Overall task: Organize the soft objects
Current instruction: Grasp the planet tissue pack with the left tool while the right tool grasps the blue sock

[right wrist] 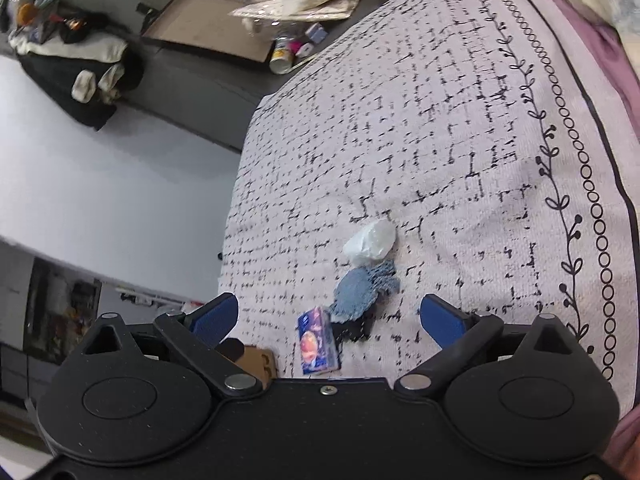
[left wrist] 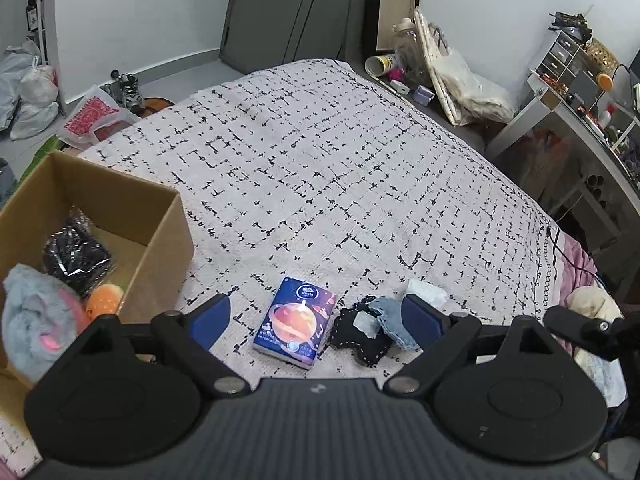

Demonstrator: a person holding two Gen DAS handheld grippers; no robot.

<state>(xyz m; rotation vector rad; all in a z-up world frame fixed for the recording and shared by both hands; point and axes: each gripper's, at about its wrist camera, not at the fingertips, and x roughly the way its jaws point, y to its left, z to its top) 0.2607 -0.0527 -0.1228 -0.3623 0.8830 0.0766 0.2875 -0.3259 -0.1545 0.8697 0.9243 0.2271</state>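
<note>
Two tools hang spread and empty over the bed (left wrist: 320,152). The tissue pack (left wrist: 296,322) lies between the left tool (left wrist: 318,314) fingers, long axis pointing away (box (left wrist: 160,236) to its left); the right tool (right wrist: 328,320) sits farther back.

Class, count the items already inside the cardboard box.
3 visible: a black bundle at the back, an orange ball in front of it, and a grey-blue plush nearest the camera. Others may lie hidden beneath.
</note>
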